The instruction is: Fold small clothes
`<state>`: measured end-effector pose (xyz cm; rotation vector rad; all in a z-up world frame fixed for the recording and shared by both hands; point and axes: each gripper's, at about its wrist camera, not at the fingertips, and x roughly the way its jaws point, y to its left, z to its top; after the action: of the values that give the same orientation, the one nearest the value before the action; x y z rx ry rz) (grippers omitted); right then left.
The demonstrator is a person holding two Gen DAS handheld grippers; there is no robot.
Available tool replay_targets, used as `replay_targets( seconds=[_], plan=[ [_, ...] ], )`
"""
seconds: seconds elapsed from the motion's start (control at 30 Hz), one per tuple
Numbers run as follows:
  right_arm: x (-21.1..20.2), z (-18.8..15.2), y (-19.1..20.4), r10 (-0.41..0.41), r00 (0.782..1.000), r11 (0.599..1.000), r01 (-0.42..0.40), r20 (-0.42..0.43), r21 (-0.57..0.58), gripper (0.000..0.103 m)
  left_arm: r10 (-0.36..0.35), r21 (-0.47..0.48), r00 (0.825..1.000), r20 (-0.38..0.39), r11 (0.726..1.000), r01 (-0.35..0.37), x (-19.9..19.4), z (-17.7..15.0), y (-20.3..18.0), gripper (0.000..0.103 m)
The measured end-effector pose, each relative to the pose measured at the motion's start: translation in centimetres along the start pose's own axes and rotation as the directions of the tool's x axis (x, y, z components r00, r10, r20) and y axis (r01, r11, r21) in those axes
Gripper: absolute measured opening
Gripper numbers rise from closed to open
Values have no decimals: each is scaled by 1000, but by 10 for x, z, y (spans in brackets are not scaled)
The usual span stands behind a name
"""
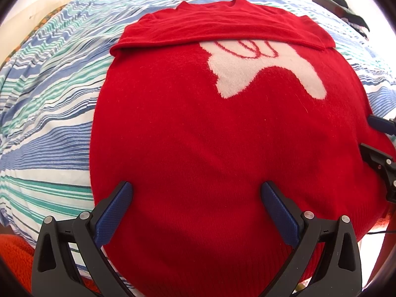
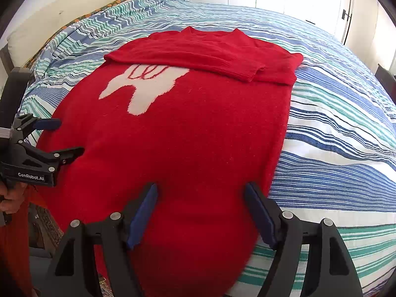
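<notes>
Sweater point(image 1: 198, 128), red with a white motif point(image 1: 262, 69), lies flat on the striped bedspread point(image 1: 49, 104), hem at the bed's near edge and collar pointing to the far edge, so its long axis runs straight away from both grippers. Both sleeves point(image 2: 198, 59) are already folded across the chest. The left gripper point(image 1: 196, 193) hangs over the hem's left part, the right gripper point(image 2: 200, 195) over the hem's right part close to the side edge; each has its fingers spread wide and grips nothing. The hem lies directly below and between each pair of fingers, equally near to both, so the likely next fold carries it toward the collar.
</notes>
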<state>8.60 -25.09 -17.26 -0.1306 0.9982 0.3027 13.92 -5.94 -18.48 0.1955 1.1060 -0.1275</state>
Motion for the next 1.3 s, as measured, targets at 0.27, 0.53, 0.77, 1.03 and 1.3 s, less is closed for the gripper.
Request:
replay_targets(
  seconds=[0.27, 0.53, 0.77, 1.03, 1.3],
  plan=[
    [0, 0, 0, 0, 1000, 1000, 0, 1, 0, 74, 0, 0, 1000, 0, 1000, 0, 0, 0, -1, 102],
    [0, -1, 0, -1, 1000, 1000, 1, 1, -1, 75, 2, 2, 1000, 1, 1000, -2, 0, 0, -1, 102],
    [-1, -1, 0, -1, 1000, 1000, 1, 2, -1, 75, 4, 6, 1000, 5, 1000, -4, -1, 1, -3, 102],
    [-1, -1, 1, -2, 1000, 1000, 2, 3, -2, 75, 4, 6, 1000, 5, 1000, -4, -1, 1, -3, 102],
    [-1, -2, 1, -3, 1000, 1000, 3, 4, -4, 76, 4, 7, 1000, 4, 1000, -4, 0, 2, -3, 102]
  ],
)
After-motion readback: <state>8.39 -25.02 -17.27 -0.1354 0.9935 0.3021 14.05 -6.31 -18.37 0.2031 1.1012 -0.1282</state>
